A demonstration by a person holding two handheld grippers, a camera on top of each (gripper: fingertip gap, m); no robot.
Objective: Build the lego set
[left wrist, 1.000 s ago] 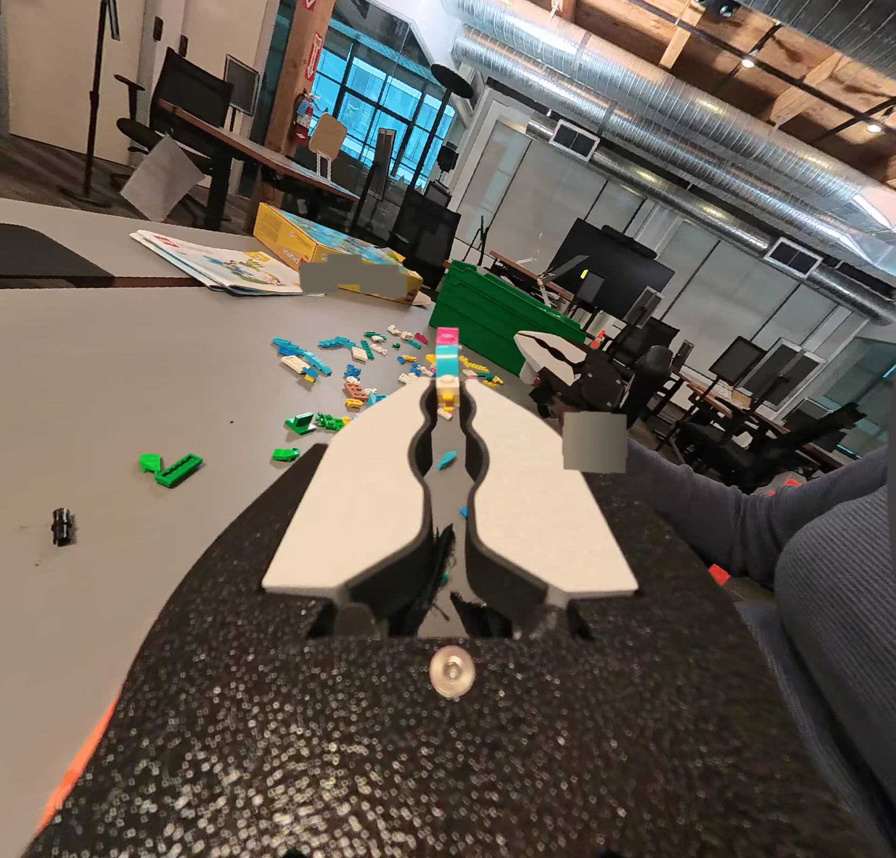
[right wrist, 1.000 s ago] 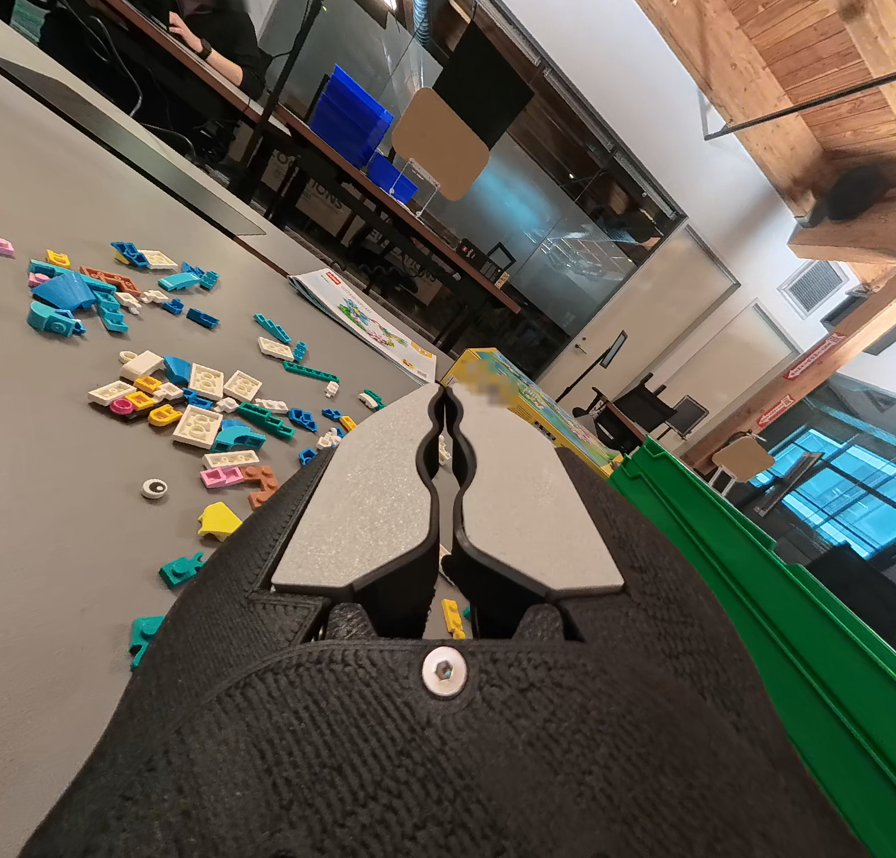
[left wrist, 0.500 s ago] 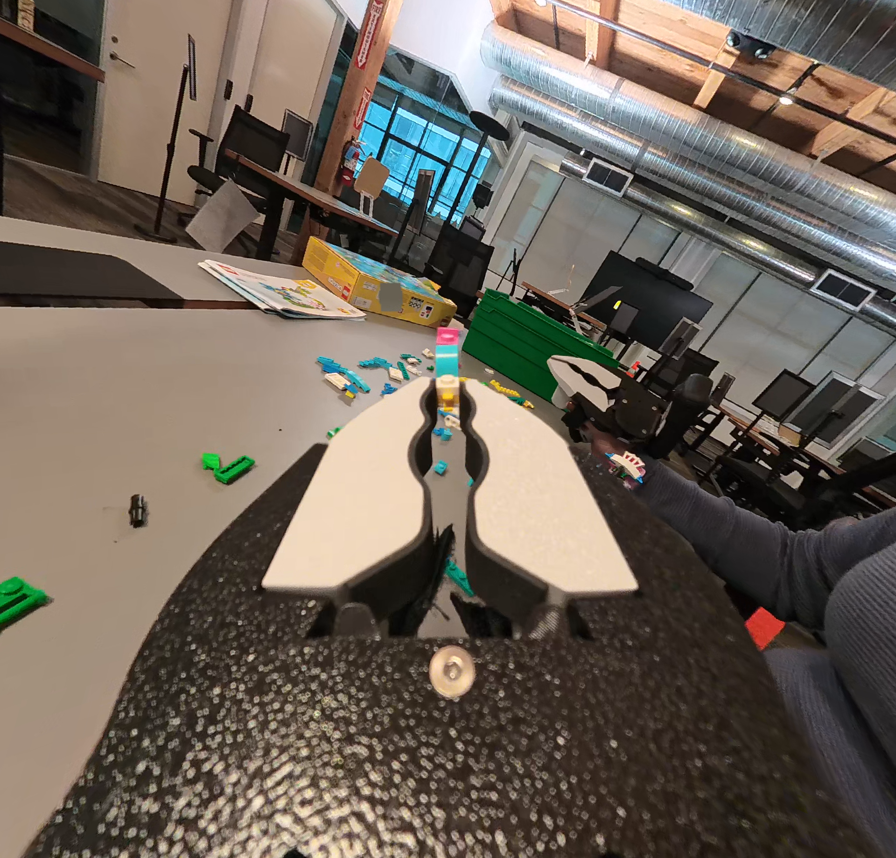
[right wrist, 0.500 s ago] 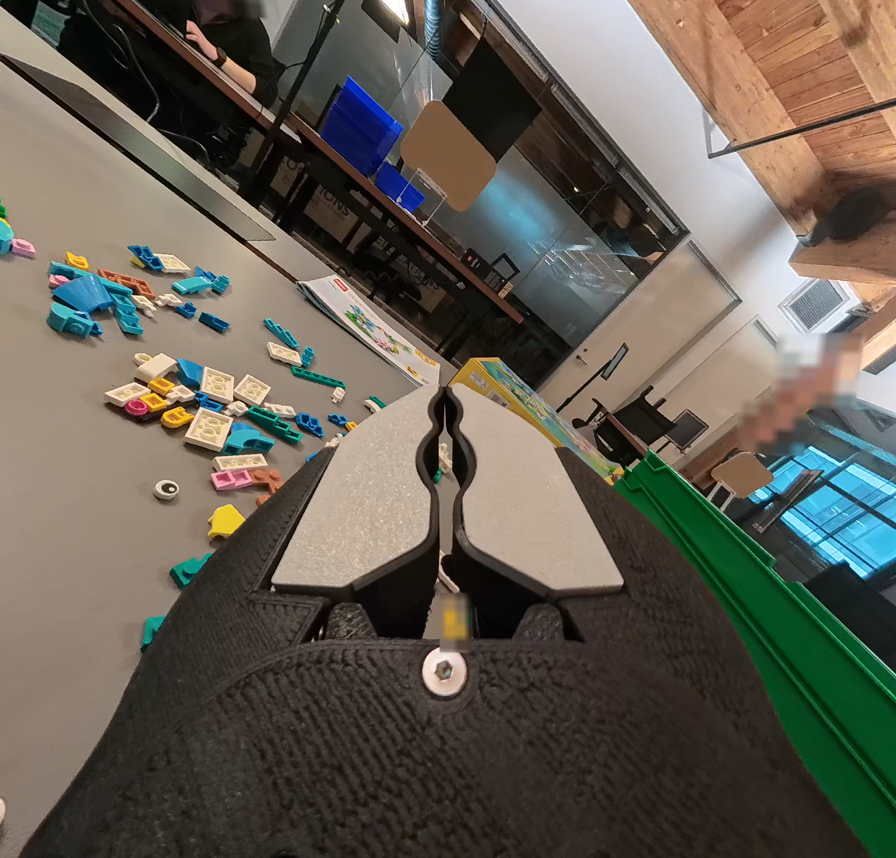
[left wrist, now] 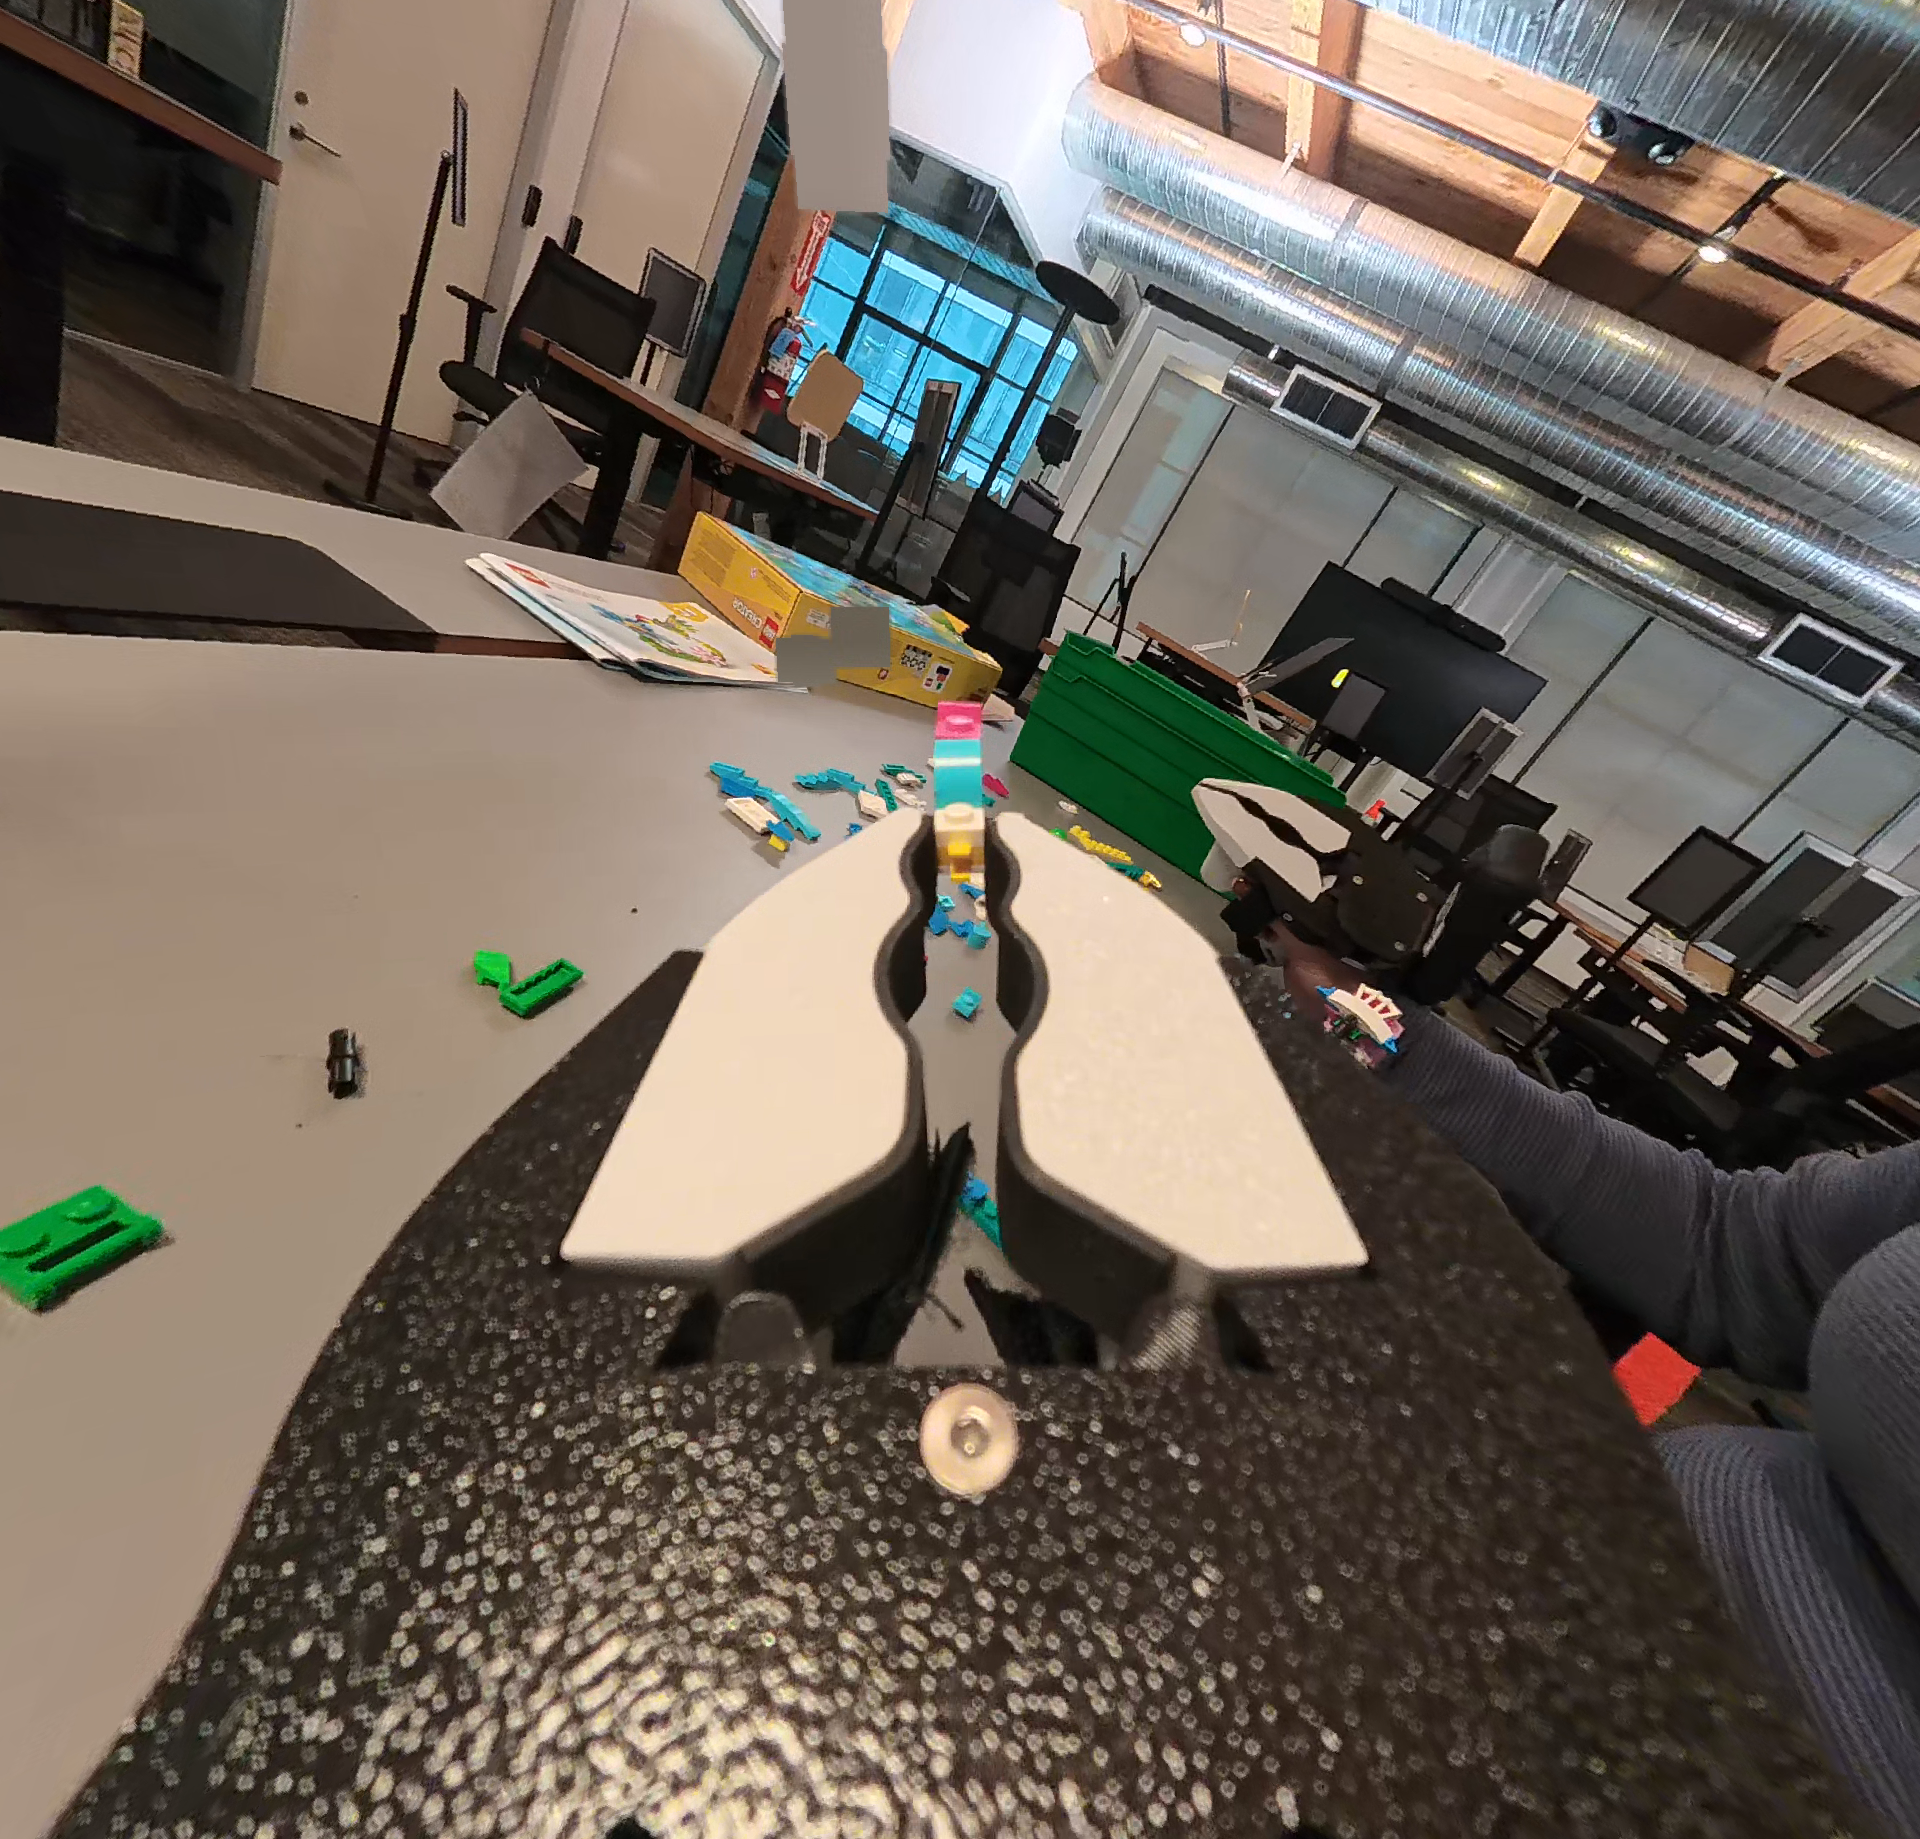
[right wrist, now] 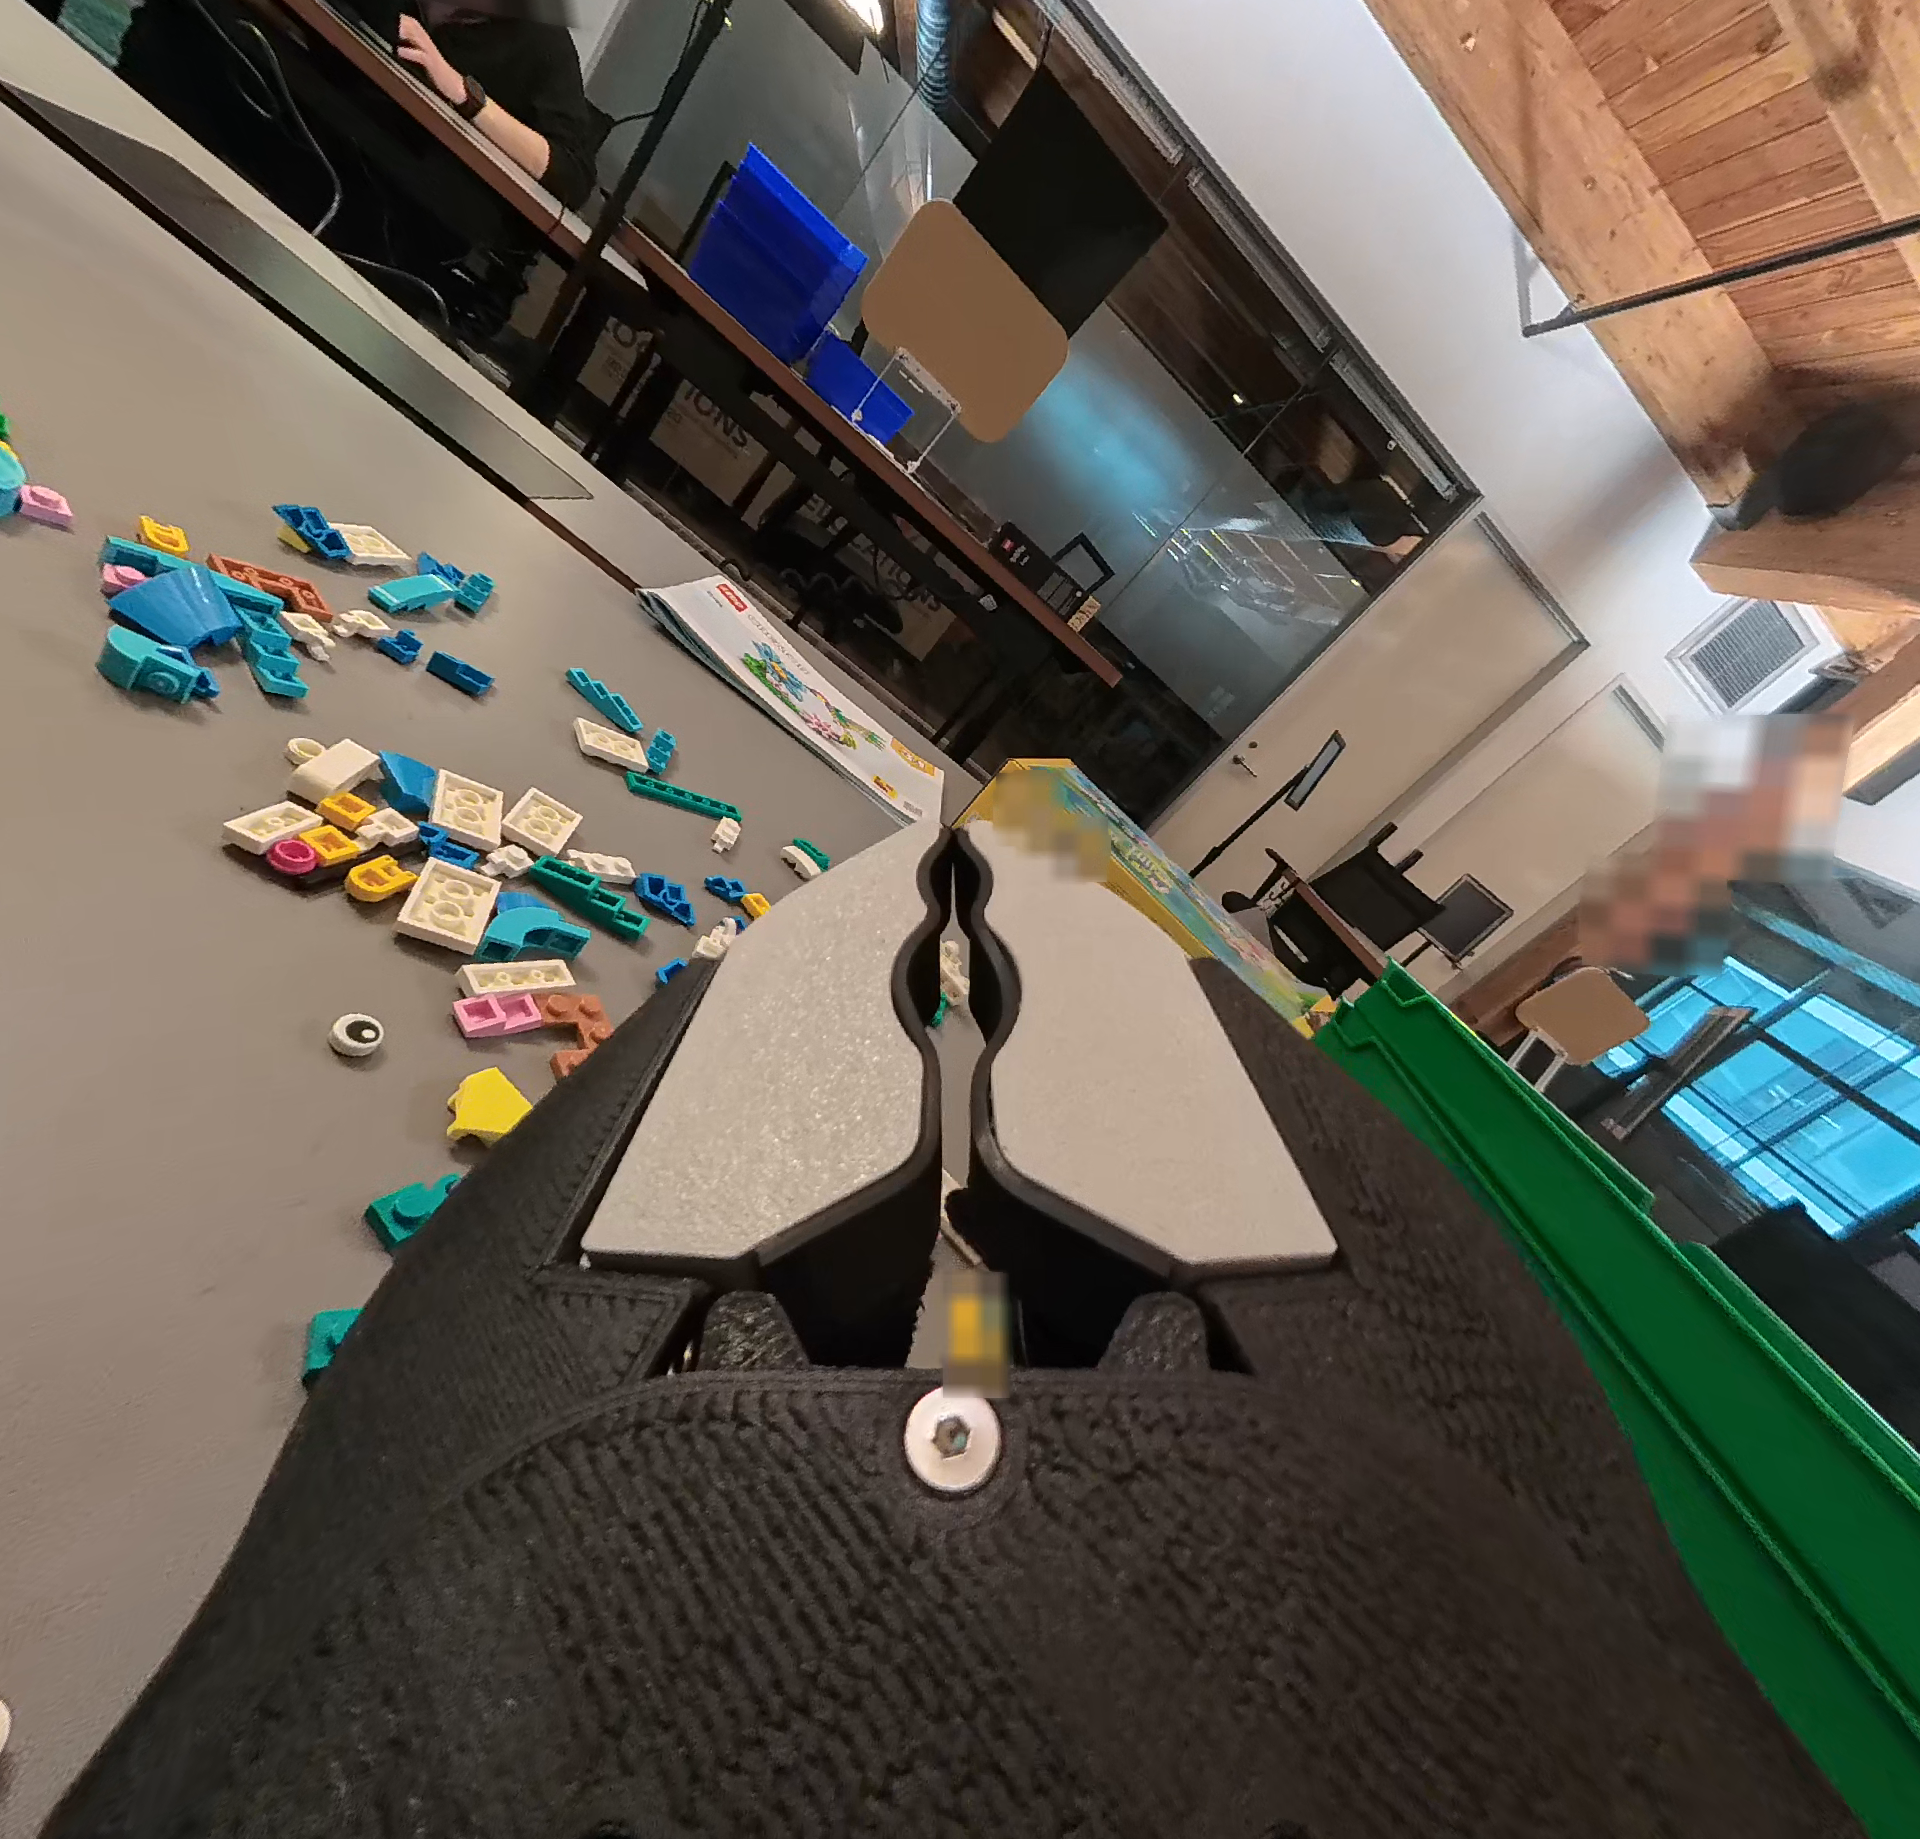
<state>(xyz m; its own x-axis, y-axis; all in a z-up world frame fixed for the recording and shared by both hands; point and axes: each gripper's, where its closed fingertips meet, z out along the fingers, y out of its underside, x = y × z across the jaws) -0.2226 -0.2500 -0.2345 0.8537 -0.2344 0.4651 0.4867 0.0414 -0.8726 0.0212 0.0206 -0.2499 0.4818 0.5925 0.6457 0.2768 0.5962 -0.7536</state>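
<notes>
The left gripper [left wrist: 958, 847] grips a small lego stack [left wrist: 957, 788] at its fingertips, above the grey table [left wrist: 260, 813]. The right gripper [right wrist: 953, 840] is closed with nothing between its tips; loose lego pieces [right wrist: 447, 854] lie to its left, a green bin [right wrist: 1621, 1259] to its right.

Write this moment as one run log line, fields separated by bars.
left gripper: shut on brick stack | right gripper: shut, empty | loose bricks: on table
</notes>
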